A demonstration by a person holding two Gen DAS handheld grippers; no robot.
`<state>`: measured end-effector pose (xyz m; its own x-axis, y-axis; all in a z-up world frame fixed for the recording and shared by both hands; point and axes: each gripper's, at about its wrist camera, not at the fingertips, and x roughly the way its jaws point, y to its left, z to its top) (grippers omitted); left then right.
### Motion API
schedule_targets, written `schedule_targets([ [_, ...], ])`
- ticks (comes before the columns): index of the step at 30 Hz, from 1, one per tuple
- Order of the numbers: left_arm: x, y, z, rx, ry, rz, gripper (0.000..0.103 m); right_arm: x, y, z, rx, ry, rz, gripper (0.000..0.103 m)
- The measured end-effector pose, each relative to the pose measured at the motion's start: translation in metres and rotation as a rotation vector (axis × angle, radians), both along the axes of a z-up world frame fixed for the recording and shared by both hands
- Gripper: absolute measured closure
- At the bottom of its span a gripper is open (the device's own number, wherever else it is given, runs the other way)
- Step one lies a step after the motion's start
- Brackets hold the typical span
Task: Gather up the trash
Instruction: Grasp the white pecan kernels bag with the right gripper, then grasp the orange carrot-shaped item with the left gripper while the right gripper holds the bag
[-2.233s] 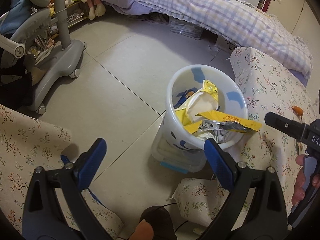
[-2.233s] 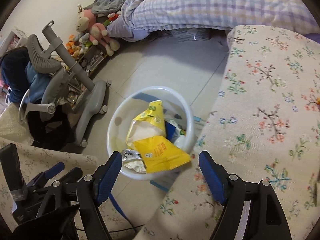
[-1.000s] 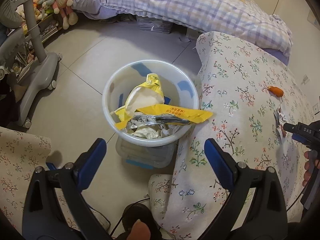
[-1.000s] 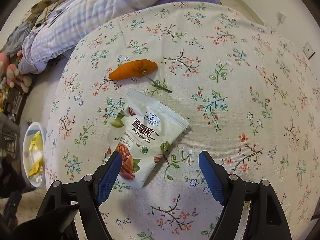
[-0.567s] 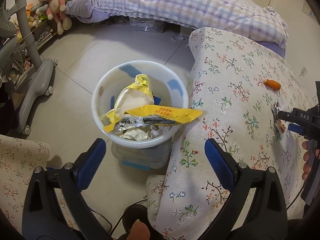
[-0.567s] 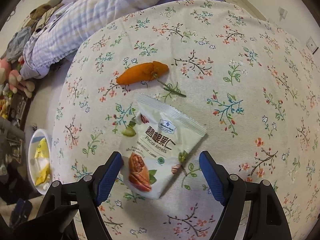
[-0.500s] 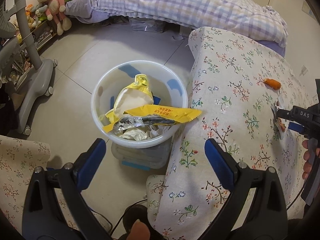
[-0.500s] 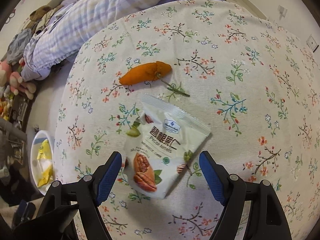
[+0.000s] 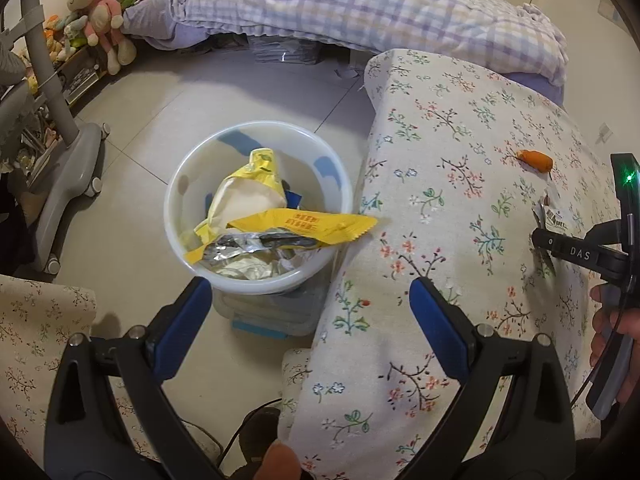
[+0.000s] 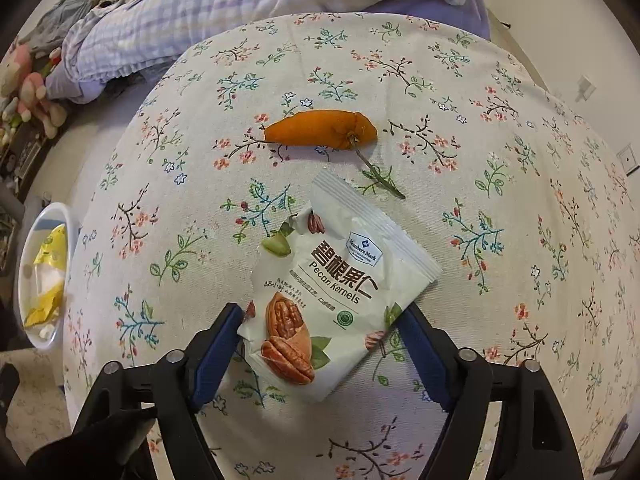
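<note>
The right gripper [image 10: 320,340] is spread wide, its blue fingers either side of the near end of a white pecan packet [image 10: 336,292] lying flat on the floral tablecloth [image 10: 500,140], apparently lined up to pinch it; an orange peel [image 10: 320,133] lies just beyond the packet; the left gripper [image 9: 310,312], also wide and empty, hovers over the white bin [image 9: 176,200] beside the table, likely waiting.

The pecan kernel packet [image 10: 336,296] lay on the cloth-covered table [image 10: 500,160], its near end between the fingers of the right gripper [image 10: 320,344]. The peel [image 10: 320,133] lay just behind it. The trash bin [image 9: 256,208] stood on the floor [image 9: 192,96], left of the table, holding wrappers [image 9: 296,228]. The bed [image 9: 360,4] lay behind.
</note>
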<state>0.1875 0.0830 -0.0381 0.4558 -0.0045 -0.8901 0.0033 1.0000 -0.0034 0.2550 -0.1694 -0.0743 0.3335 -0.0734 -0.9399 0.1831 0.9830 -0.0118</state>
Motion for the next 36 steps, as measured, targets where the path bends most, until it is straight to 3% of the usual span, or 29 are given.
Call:
schedule_targets([
  [1,0.000,-0.002,0.000,-0.001,0.001,-0.003,0.004,-0.004,-0.002,0.002,-0.002,-0.001,0.005,0.033],
  [5,0.001,-0.013,0.002,-0.010,0.004,-0.020,0.004,-0.014,-0.016,0.006,0.024,0.000,0.016,0.039],
  [7,0.002,-0.020,0.002,-0.014,0.006,-0.031,0.004,-0.024,-0.030,0.012,0.033,-0.002,0.014,0.051],
  [21,0.017,-0.115,0.005,-0.005,-0.007,-0.161,0.004,-0.070,-0.150,0.038,0.168,-0.068,-0.083,0.051],
  [28,0.054,-0.178,-0.010,0.031,-0.001,-0.237,0.004,-0.087,-0.192,0.048,0.214,-0.106,-0.131,0.051],
  [30,0.069,-0.193,-0.012,0.002,0.017,-0.237,0.004,-0.089,-0.202,0.047,0.212,-0.110,-0.147,0.051],
  [36,0.111,-0.222,-0.012,-0.215,0.087,-0.128,0.013,-0.084,-0.221,0.038,0.211,-0.093,-0.163,0.051],
])
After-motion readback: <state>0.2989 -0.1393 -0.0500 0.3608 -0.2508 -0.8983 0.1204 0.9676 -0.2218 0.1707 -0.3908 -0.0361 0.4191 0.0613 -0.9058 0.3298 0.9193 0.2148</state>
